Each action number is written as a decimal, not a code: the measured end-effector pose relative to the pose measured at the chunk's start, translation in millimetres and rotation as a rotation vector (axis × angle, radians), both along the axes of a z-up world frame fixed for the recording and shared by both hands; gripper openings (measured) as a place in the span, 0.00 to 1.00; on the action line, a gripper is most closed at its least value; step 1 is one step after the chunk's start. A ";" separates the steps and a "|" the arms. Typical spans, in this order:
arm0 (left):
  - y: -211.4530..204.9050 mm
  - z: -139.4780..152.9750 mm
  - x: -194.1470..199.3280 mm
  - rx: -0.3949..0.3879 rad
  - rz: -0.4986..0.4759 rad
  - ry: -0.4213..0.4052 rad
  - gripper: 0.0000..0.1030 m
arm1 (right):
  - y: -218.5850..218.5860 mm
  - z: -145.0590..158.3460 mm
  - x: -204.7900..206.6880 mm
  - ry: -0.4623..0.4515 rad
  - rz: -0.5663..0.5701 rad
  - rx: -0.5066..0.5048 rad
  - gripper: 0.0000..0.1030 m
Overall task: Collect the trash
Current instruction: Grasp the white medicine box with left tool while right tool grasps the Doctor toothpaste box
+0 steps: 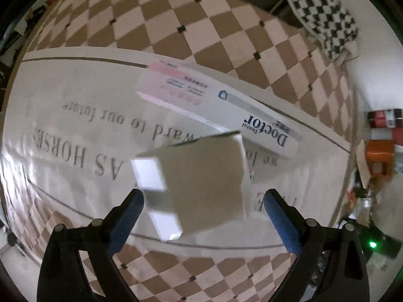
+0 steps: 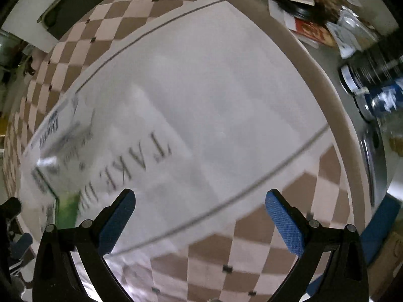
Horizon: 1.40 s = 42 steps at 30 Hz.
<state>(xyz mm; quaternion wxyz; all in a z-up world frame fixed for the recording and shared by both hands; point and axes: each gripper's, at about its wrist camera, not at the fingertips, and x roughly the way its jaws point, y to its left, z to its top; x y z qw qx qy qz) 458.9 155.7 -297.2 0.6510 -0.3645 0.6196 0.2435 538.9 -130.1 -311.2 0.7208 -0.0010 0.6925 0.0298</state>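
In the left wrist view a small white-grey carton sits tilted on the tablecloth, between and just beyond my open left gripper; the blue pads do not touch it. Behind it lies a long white and pink "Doctor" toothpaste box. In the right wrist view my right gripper is open and empty above the white centre of the cloth. The same boxes appear blurred at the left edge there: the toothpaste box and a carton with a green side.
The table has a brown-and-cream checked border. A black-and-white checkered cushion lies beyond it. Clutter of packets, cans and paper sits off the table's right edge, with orange and red items in the left wrist view.
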 end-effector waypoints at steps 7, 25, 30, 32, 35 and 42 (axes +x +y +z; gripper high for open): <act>9.4 -11.2 1.6 0.072 -0.006 0.015 0.81 | 26.0 -1.2 31.7 0.035 0.110 0.034 1.00; 72.1 -4.1 -119.9 0.222 0.205 0.059 0.81 | 298.3 1.9 -21.5 -0.027 1.305 -0.288 1.00; 75.3 -6.4 -137.6 0.209 0.233 0.060 0.81 | 334.6 -13.5 -39.3 0.007 1.440 -0.327 1.00; 73.5 -7.1 -140.5 0.206 0.235 0.059 0.81 | 339.4 -20.7 -47.4 0.032 1.467 -0.336 1.00; 82.9 -12.0 -127.7 0.206 0.236 0.060 0.81 | 347.2 -32.2 -48.1 0.081 1.490 -0.338 0.92; 78.5 -11.4 -126.4 0.221 0.227 0.065 0.81 | 346.8 -50.3 -31.4 0.119 1.492 -0.349 0.70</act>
